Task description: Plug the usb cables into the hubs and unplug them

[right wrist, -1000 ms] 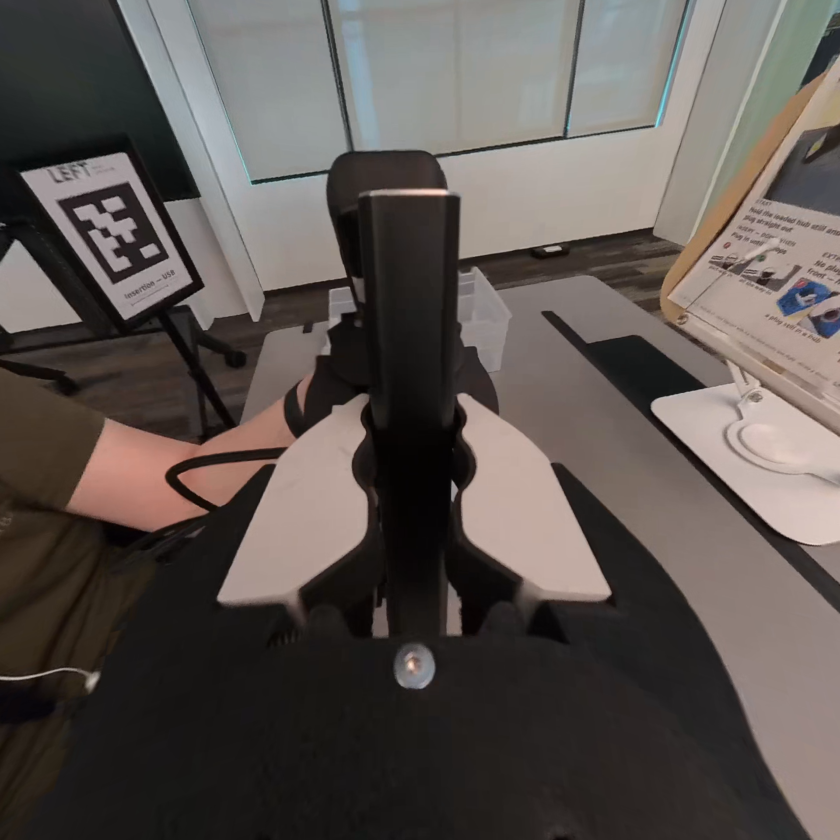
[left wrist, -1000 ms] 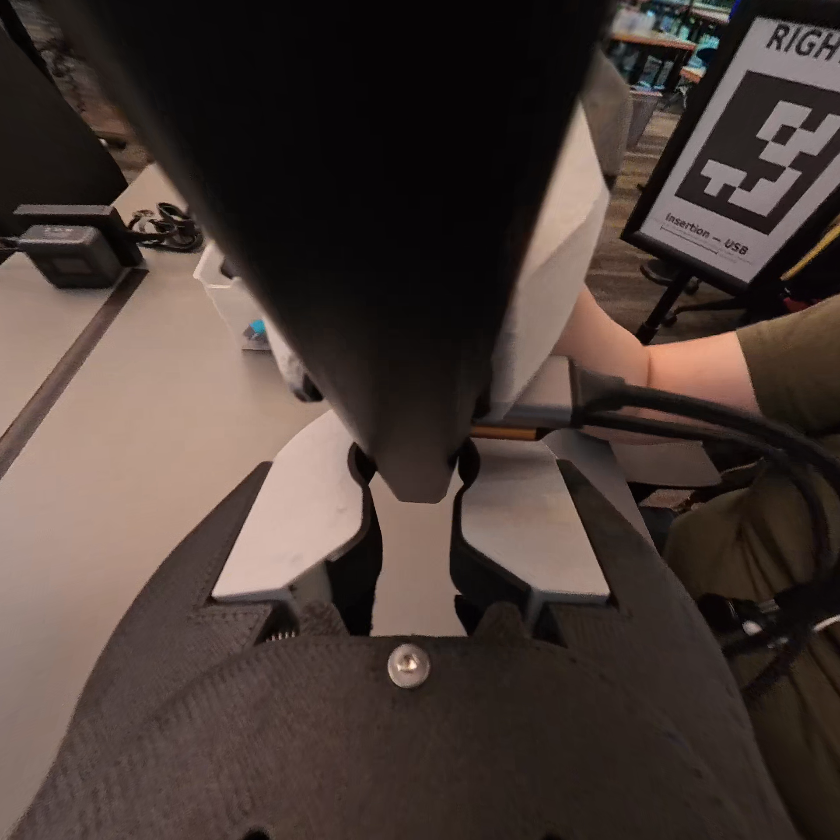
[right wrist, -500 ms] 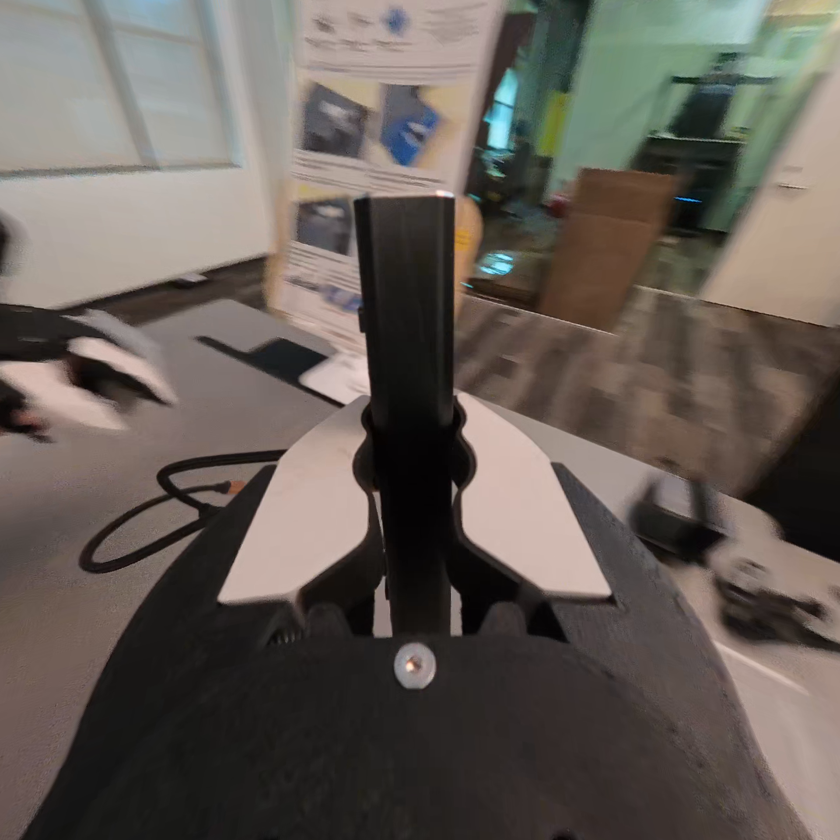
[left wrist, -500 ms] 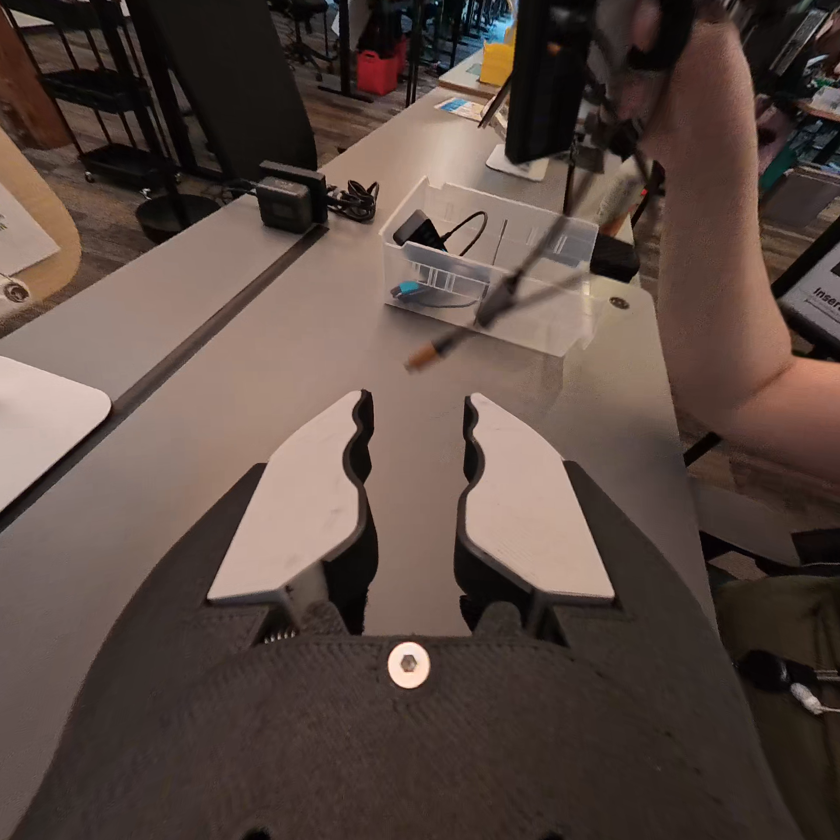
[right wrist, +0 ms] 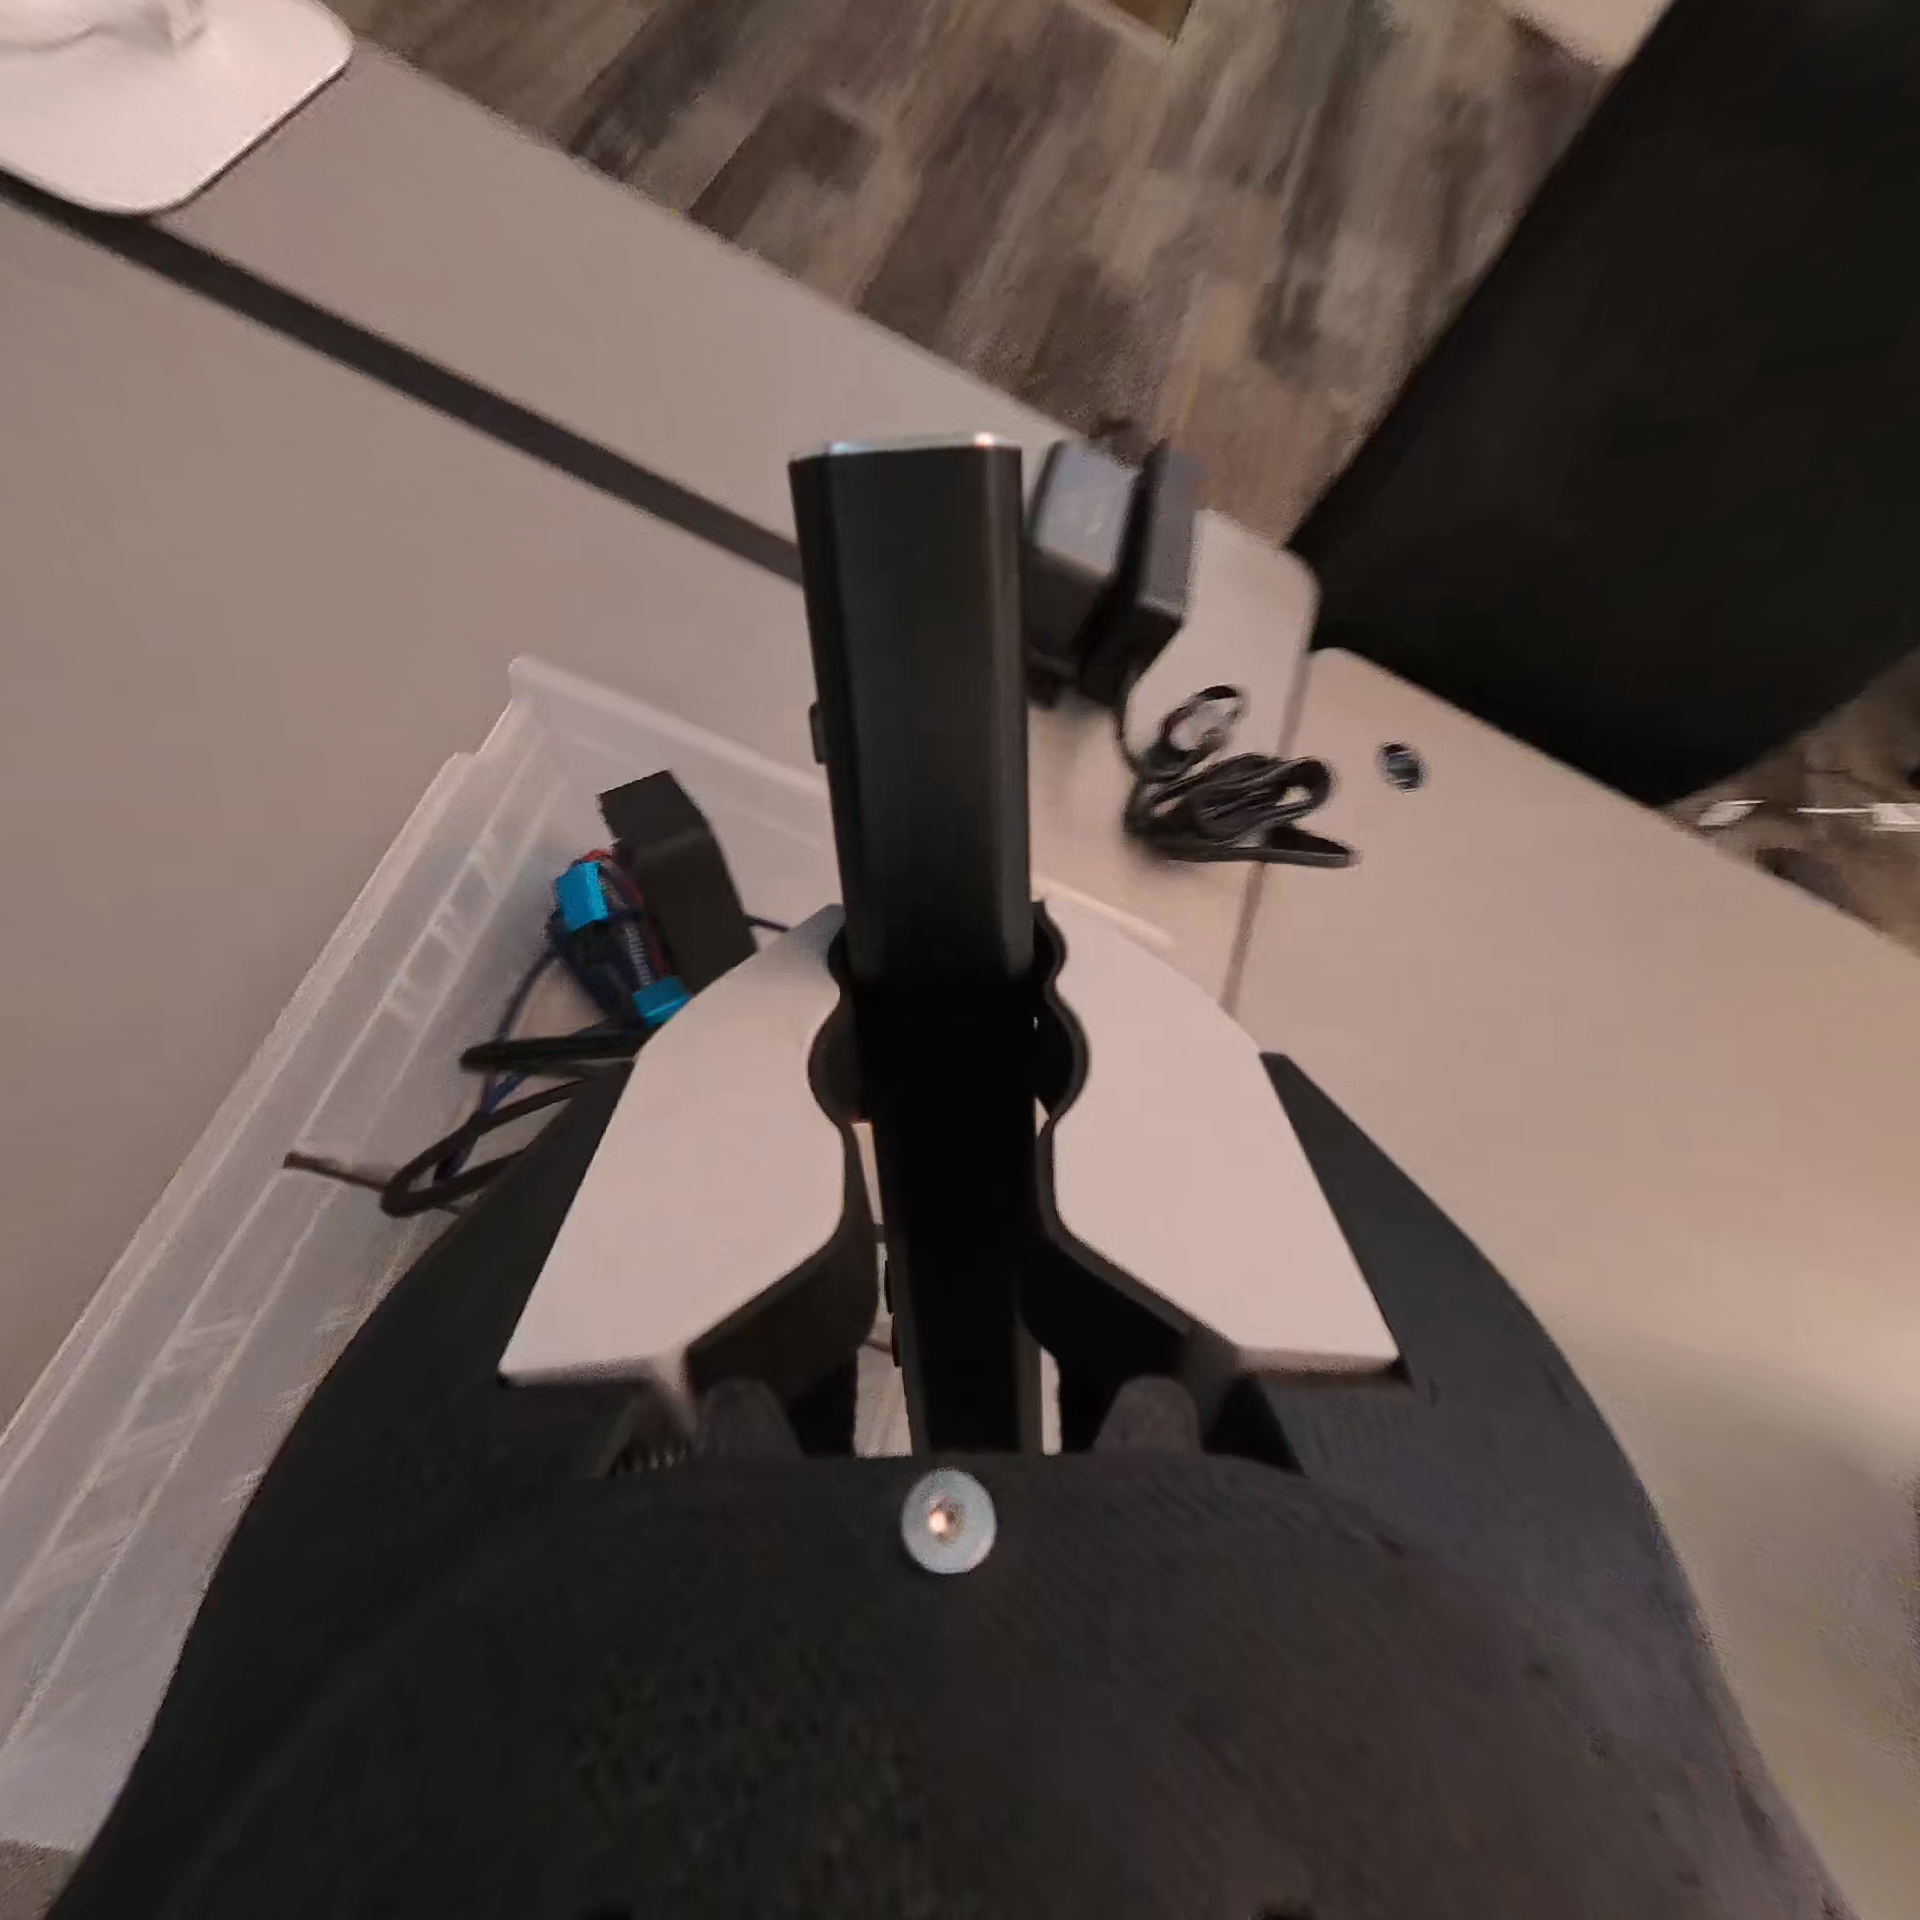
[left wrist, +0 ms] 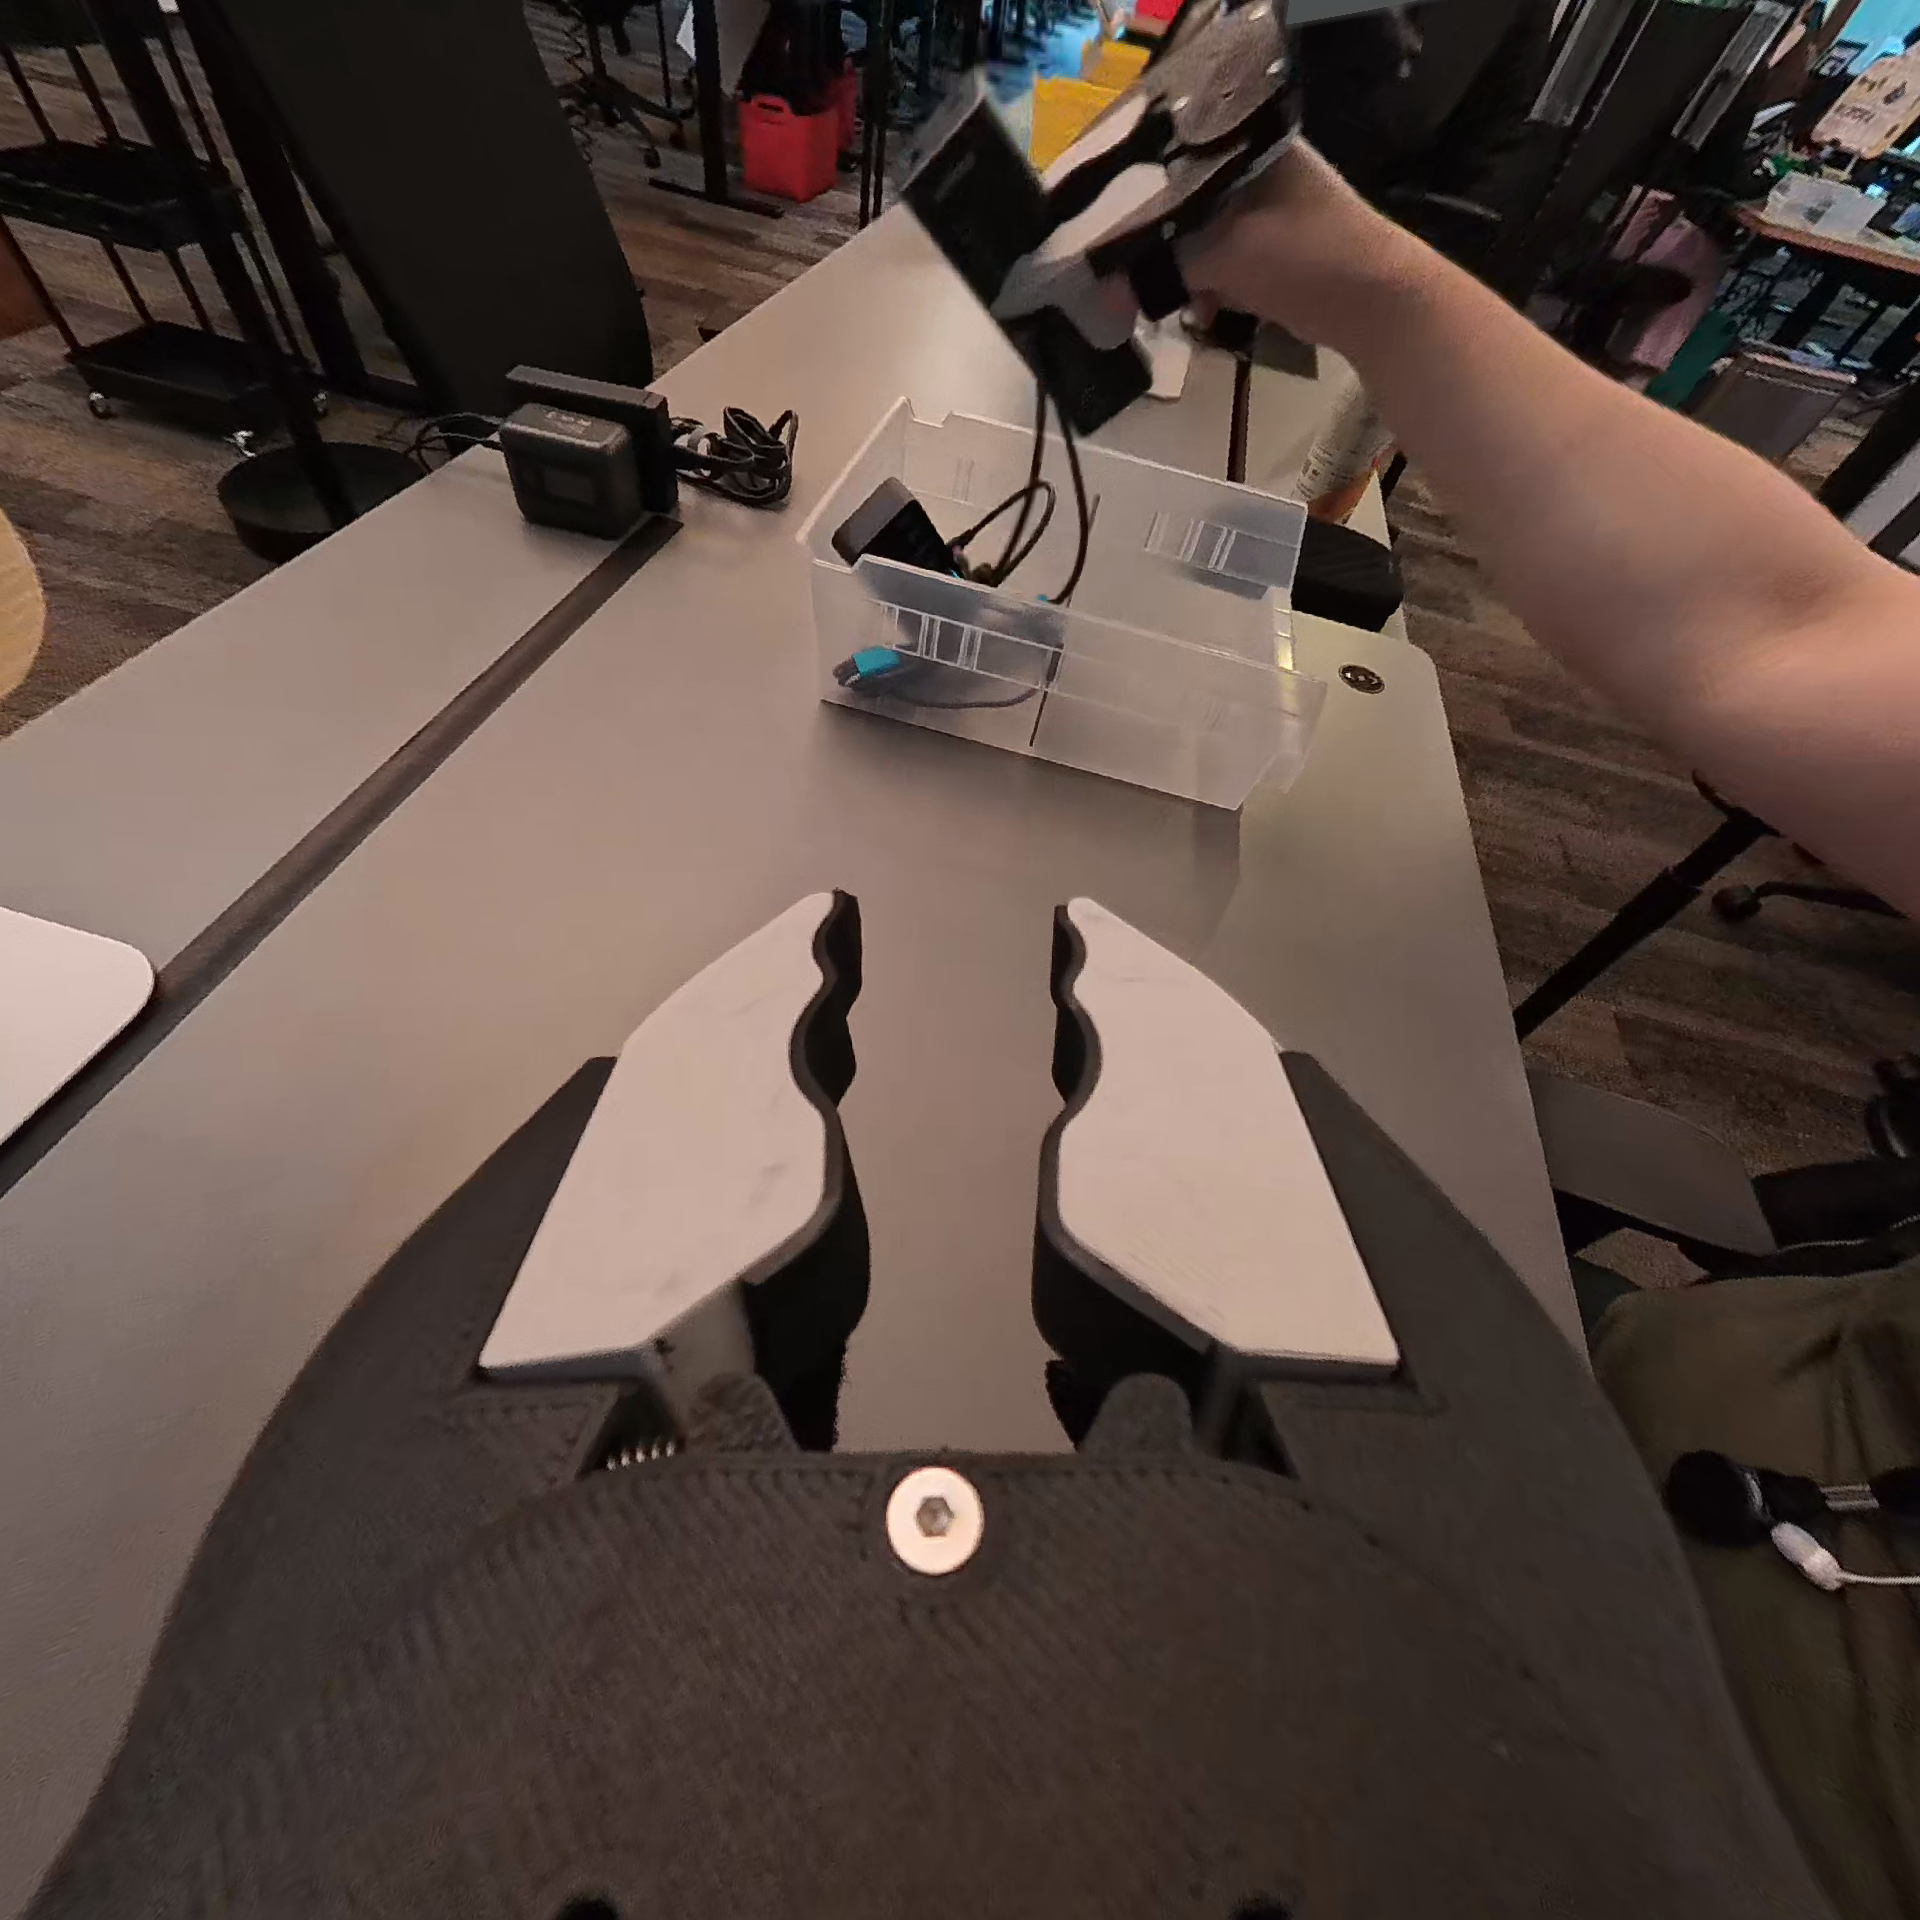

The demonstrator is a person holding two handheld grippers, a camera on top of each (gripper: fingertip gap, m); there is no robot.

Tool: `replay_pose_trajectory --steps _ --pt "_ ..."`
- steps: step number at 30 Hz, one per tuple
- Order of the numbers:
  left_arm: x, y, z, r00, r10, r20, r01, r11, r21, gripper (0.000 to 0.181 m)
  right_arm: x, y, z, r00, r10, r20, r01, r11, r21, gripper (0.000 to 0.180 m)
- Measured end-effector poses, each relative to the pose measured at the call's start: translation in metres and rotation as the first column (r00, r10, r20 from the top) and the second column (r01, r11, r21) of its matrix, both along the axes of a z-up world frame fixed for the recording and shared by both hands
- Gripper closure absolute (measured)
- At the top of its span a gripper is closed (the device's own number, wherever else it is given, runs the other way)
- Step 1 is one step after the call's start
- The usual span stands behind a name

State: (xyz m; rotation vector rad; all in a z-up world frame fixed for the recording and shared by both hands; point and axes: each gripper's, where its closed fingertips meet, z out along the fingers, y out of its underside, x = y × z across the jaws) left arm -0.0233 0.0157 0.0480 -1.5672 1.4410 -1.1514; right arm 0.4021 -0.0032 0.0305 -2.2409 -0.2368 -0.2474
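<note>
Right gripper (right wrist: 940, 997) fingers clamp long black hub (right wrist: 914, 727) above clear plastic bin (left wrist: 1164, 717); left gripper (left wrist: 954, 971) fingers parted, empty. Likely stow step; next: lower, release.

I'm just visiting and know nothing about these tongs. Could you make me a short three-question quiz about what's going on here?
1. True or false: the left tongs are open and empty.
2. What do the right tongs grip? A) a blue plug B) a long black hub C) a coiled cable
3. Fill in: the hub is held above a clear plastic ____ on the grey table.

Key: 1 true; 2 B; 3 bin.
</note>
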Motion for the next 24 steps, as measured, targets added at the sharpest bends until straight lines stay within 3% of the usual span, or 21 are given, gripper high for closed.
replay_pose_trajectory --steps 2,7,13,17,21,24 --pt "0.002 -0.002 -0.003 1.000 -0.003 -0.020 0.003 1.000 0.005 0.147 -0.015 0.007 -0.031 0.994 0.067 -0.087 -0.074 0.994 -0.081 0.150" --pt "0.005 -0.006 -0.009 0.998 -0.023 -0.053 0.024 1.000 0.011 0.147 -0.021 0.013 -0.088 0.974 0.037 -0.223 -0.095 0.962 -0.258 0.150" --pt "0.009 -0.007 -0.013 0.997 -0.041 -0.064 0.042 0.999 0.001 0.148 -0.027 0.013 -0.114 0.969 0.196 -0.148 -0.236 0.910 -0.341 0.147" --pt "0.007 -0.003 -0.013 0.997 -0.027 -0.066 0.027 1.000 0.001 0.148 -0.022 0.012 -0.105 0.977 0.173 -0.122 -0.203 0.934 -0.296 0.144" --pt "-0.003 0.004 0.000 1.000 0.025 -0.010 -0.025 1.000 0.002 0.148 -0.016 0.002 -0.048 0.986 0.160 -0.049 -0.162 0.986 -0.043 0.135" --pt "-0.020 0.017 0.014 0.990 0.138 0.020 -0.139 0.990 0.033 0.148 0.004 -0.032 -0.017 0.996 0.027 -0.088 -0.021 0.997 0.069 0.135"
